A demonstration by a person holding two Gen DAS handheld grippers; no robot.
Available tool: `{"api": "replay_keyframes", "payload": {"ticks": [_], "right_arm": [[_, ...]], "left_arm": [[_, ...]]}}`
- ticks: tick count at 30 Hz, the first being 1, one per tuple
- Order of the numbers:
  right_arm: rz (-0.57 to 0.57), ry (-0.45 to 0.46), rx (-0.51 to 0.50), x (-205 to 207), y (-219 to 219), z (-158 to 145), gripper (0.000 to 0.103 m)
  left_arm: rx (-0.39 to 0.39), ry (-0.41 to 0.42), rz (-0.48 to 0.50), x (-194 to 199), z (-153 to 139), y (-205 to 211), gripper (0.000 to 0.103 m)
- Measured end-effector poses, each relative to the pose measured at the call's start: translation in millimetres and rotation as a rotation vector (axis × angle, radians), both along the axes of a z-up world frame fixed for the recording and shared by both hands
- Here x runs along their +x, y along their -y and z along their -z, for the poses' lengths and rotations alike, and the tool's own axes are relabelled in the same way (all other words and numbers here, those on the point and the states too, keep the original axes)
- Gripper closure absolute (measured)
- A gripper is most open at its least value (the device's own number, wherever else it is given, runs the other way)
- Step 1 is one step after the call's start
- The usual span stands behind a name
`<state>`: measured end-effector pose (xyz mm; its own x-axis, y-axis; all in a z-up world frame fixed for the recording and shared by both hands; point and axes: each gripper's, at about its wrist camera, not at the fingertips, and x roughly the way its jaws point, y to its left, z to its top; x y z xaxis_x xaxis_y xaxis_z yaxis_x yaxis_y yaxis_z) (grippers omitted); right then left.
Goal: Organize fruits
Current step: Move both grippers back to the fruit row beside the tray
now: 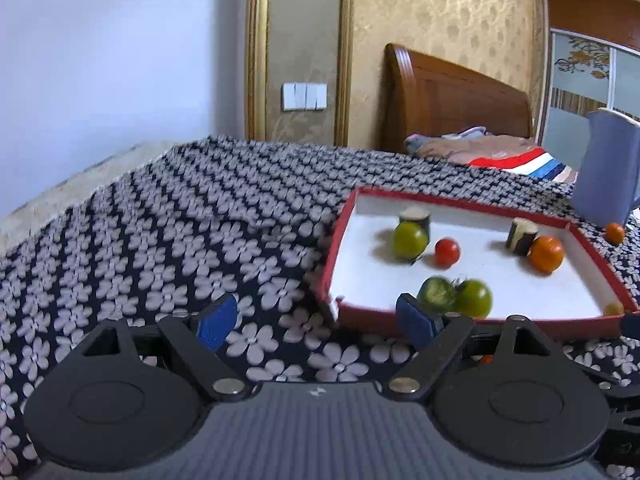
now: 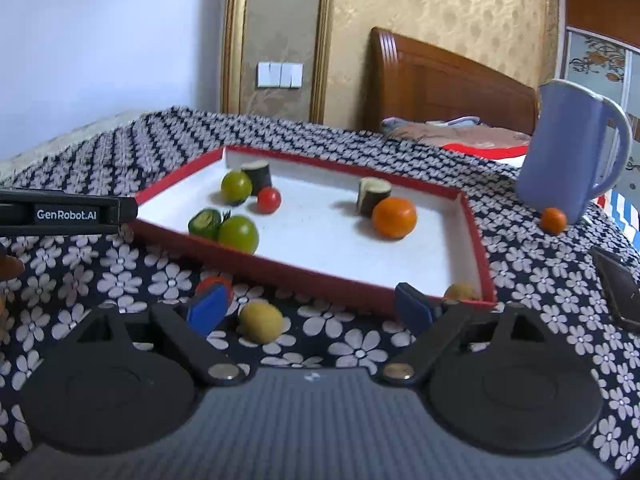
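A red-rimmed white tray (image 1: 476,317) (image 2: 332,280) holds green fruits (image 2: 239,234), a red tomato (image 2: 269,200), an orange (image 2: 394,217), two dark cut pieces (image 2: 373,195) and a small yellow fruit in its near right corner (image 2: 460,291). A yellow fruit (image 2: 261,321) lies on the cloth between my right gripper's open fingers (image 2: 310,310). A red fruit (image 2: 214,282) sits behind the right gripper's left fingertip. My left gripper (image 1: 320,322) is open and empty over the cloth, left of the tray's near corner.
A blue pitcher (image 2: 568,156) stands right of the tray with a small orange fruit (image 2: 553,220) at its base. The left gripper's body (image 2: 64,212) shows at the left. A dark object (image 2: 618,286) lies at the right edge. The flowered cloth (image 1: 160,240) covers the table.
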<state>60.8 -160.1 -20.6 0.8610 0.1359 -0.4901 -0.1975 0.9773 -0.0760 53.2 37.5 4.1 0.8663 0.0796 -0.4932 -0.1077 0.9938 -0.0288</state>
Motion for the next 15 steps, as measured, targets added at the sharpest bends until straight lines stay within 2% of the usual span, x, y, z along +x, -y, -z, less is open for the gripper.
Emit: {"api": "replay_keyframes", "payload": {"ticks": [9,11,15], "right_arm": [[0.022,-0.054,-0.086,17,-12,18,0.013],[0.057,-0.033,-0.085,13,-5,15,0.013],[0.198,0.06,-0.151,-3,22,4,0.013]], "left_arm": [[-0.013,0.011,0.002,-7,9,-2,0.016],[-0.01,0.012,0.003,-8,10,-2,0.016],[-0.034,0.0,0.016,-9,13,-5,0.016]]}}
